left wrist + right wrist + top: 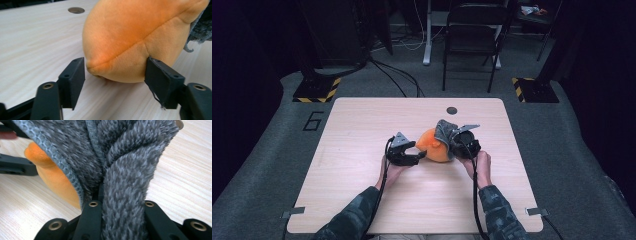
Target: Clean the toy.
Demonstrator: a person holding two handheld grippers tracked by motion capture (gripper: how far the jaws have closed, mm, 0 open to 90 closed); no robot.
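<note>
Your right gripper [120, 220] is clamped on the fuzzy grey knitted cloth [120, 160] over the soft, squashy orange plush ball [135, 37], left gripper [116, 72] apart around its seamed end—pinch there gently.

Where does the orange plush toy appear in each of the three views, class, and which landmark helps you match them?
High view: orange plush toy at table centre, between the two grippers.
Left gripper view: it takes up the upper middle and right, its tip between the jaws.
Right gripper view: it peeks out at left, under the grey fuzzy cloth.
Shared landmark: the pale wooden table.
</note>
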